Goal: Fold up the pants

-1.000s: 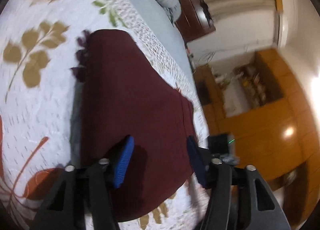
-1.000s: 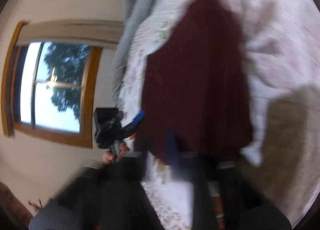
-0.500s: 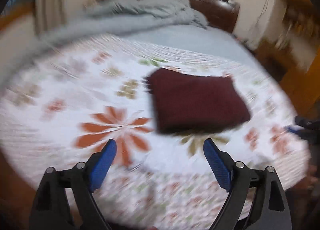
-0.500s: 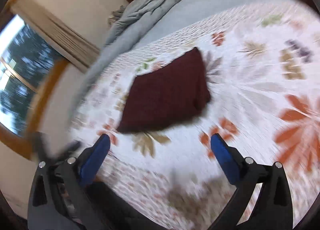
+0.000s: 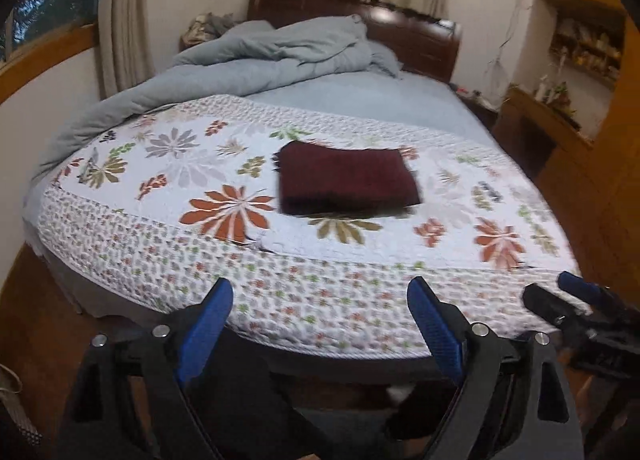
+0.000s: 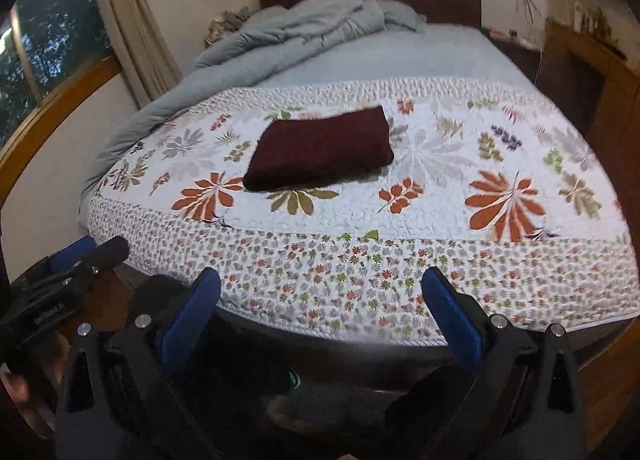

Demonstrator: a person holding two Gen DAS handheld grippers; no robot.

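The dark maroon pants (image 5: 346,183) lie folded into a flat rectangle on the floral quilt (image 5: 160,260), near the middle of the bed; the right wrist view also shows the pants (image 6: 320,149). My left gripper (image 5: 320,300) hangs open off the foot edge of the bed, well short of the pants, with nothing between its blue pads (image 5: 204,324). My right gripper (image 6: 322,284) is likewise open and empty, back from the bed's edge. Each view catches the other gripper at its side: the right gripper (image 5: 580,300), the left gripper (image 6: 80,260).
A crumpled grey duvet (image 5: 280,55) is bunched at the far end against a dark wooden headboard (image 5: 416,35). A window with curtains (image 6: 48,39) is on the left, wooden shelves (image 5: 580,43) on the right. Wooden floor (image 5: 36,300) surrounds the bed's foot.
Both grippers have come away from the pants, opened wide, and drawn back and up from the bed. The views have rolled upright. The pants now lie alone on the quilt.
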